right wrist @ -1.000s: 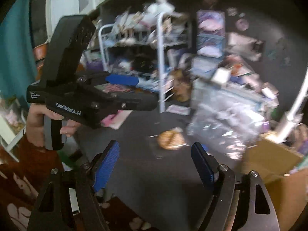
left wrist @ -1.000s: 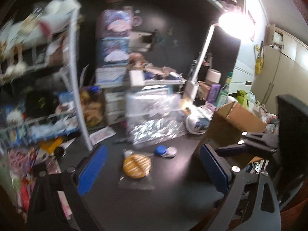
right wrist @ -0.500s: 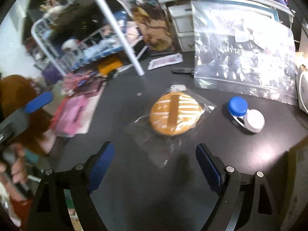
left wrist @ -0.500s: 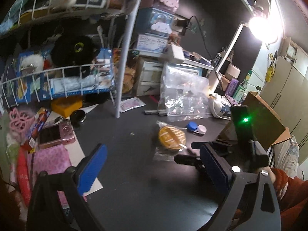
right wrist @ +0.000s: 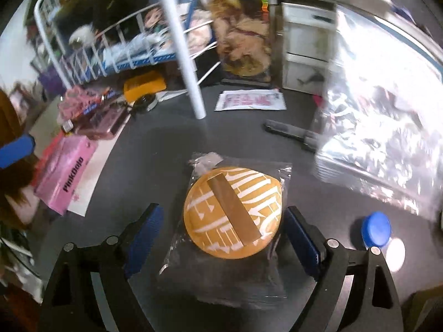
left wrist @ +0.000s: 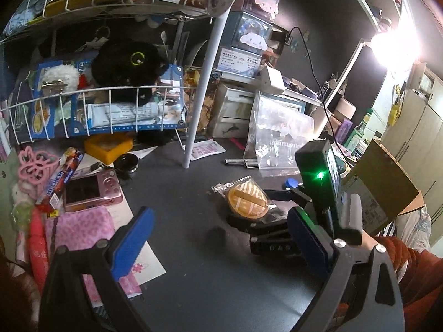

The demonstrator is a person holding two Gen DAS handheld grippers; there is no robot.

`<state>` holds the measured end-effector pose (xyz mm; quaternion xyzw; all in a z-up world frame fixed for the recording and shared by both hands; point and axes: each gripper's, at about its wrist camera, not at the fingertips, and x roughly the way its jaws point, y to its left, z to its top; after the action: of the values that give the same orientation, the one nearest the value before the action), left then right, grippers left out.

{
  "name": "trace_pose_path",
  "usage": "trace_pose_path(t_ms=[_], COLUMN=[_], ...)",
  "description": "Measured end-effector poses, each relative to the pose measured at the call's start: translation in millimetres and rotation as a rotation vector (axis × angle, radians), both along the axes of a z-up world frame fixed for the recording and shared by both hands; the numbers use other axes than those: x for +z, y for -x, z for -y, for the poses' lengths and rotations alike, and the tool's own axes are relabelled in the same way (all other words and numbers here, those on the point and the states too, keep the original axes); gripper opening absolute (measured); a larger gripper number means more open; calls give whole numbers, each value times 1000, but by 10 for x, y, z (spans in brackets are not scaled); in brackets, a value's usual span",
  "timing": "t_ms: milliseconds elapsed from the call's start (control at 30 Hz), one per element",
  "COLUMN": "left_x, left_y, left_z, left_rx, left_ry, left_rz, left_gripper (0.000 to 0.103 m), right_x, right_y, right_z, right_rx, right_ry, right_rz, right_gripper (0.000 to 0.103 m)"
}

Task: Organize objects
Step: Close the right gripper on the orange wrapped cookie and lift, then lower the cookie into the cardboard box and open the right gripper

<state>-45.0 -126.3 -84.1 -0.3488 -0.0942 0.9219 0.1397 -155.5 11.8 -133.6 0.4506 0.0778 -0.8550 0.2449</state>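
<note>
An orange round disc with white markings, sealed in a clear wrapper [right wrist: 232,213], lies on the dark desk [right wrist: 138,144]. My right gripper [right wrist: 223,224] hangs low over it, open, one blue pad on each side of the disc and neither pressing it. In the left wrist view the same wrapped disc [left wrist: 247,199] lies right of centre, with the right gripper's black housing and its green light [left wrist: 318,177] over it. My left gripper [left wrist: 220,235] is open above bare desk, nothing between its pads, the disc just beyond its right finger.
A blue-and-white lens case [right wrist: 376,228] lies right of the disc. A large clear zip bag [right wrist: 387,138] and a pen [right wrist: 288,131] lie behind. The white rack pole [right wrist: 182,55] stands behind left. A pink box [right wrist: 66,182], pink camera [left wrist: 91,191] and cardboard box [left wrist: 382,188] flank the desk.
Both grippers have come down towards the desk. The right one has closed in on the wrapped disc, which now sits between its pads. The left has barely moved lately.
</note>
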Motion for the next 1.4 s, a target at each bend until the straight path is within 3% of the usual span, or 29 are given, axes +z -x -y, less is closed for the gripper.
trace_pose_path(t_ms=[133,200,233,333,567,767,800,900,967,1033,1200,1400], left_x=[3,11,20,65,201,397,457,635,754,868,1109,1263], left_y=[-17,-37,-46,-83,-125,-201,-223,-270,-290,-299,-255,-57], left_z=[-6,-19,-33,-104,-303,-650,-717,-918,-1066,-1225,-1714,-2368], left_rx=[3,5,6,7,-4,-90,-104,-171,-217,-252,-335,-416], left_ry=[2,2,2,13,18,-20,-33,-76,-102,-119,-107,-77], left_rz=[1,1,1,-3,-11,-43,-59,-87,-108,-126,-161,-159], left_gripper=[96,96,96,96,96,96,92,67,63,51,39,39], right_x=[-24,-33,-38,-19,250,771,894,1184,1369,1489,1738,1850], right_y=[-97,-132,-139,-172,-449,-872,-953,-1130,-1238,-1319,-1447,-1434], right_z=[3,-40,-53,-100,-233,-445,-503,-670,-830,-976,-1464,-2084], right_rx=[0,7,13,19,97,226,242,262,260,252,200,123], right_ry=[-65,-72,-73,-79,-9,122,143,178,191,197,175,167], right_rz=[-57,-69,-69,-92,-122,-137,-152,-194,-217,-239,-305,-335], right_gripper=[86,79,68,58,57,57,57,57,57,57,57,57])
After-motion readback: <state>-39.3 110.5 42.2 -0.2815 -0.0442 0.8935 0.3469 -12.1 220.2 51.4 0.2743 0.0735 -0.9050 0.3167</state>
